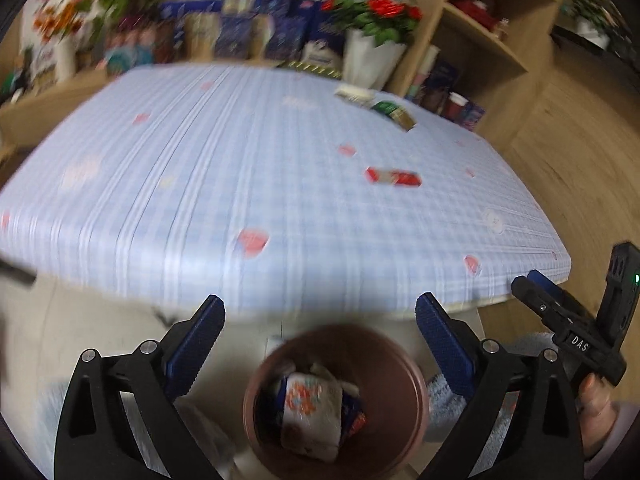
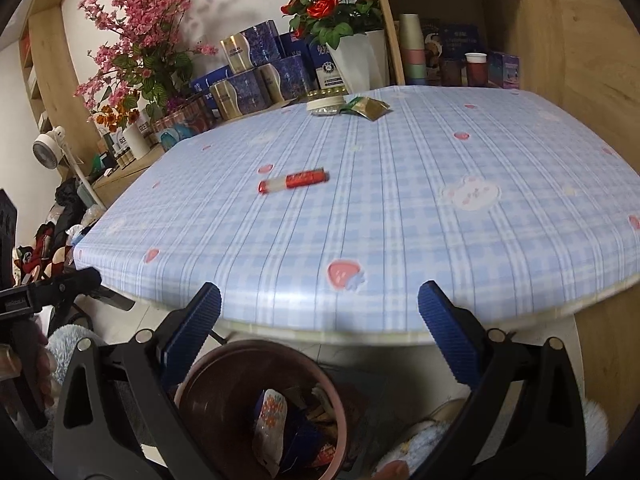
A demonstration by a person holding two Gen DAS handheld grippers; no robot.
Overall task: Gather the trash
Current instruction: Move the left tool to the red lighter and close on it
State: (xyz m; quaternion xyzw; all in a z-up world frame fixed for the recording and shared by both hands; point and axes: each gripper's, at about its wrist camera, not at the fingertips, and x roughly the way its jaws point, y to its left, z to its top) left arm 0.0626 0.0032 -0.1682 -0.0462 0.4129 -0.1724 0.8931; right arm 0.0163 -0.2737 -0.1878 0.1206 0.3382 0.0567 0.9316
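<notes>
A brown bin (image 1: 384,364) stands on the floor below the table's near edge, with a flowered white wrapper (image 1: 310,408) and other trash inside; it also shows in the right wrist view (image 2: 224,384). My left gripper (image 1: 320,320) is open and empty right above the bin. My right gripper (image 2: 320,308) is open and empty above the bin's right side. A red wrapper (image 2: 294,180) lies mid-table and also shows in the left wrist view (image 1: 394,178). A green-gold packet (image 2: 366,107) and a flat white lid (image 2: 326,105) lie at the far edge.
The table has a blue checked cloth (image 2: 400,208). Behind it stand flower pots (image 2: 356,60), blue boxes and tins (image 2: 256,76) and wooden shelves (image 2: 452,20) with cups. A white fan (image 2: 50,148) and clutter are at the left. The right gripper's body (image 1: 568,320) shows at the left view's right edge.
</notes>
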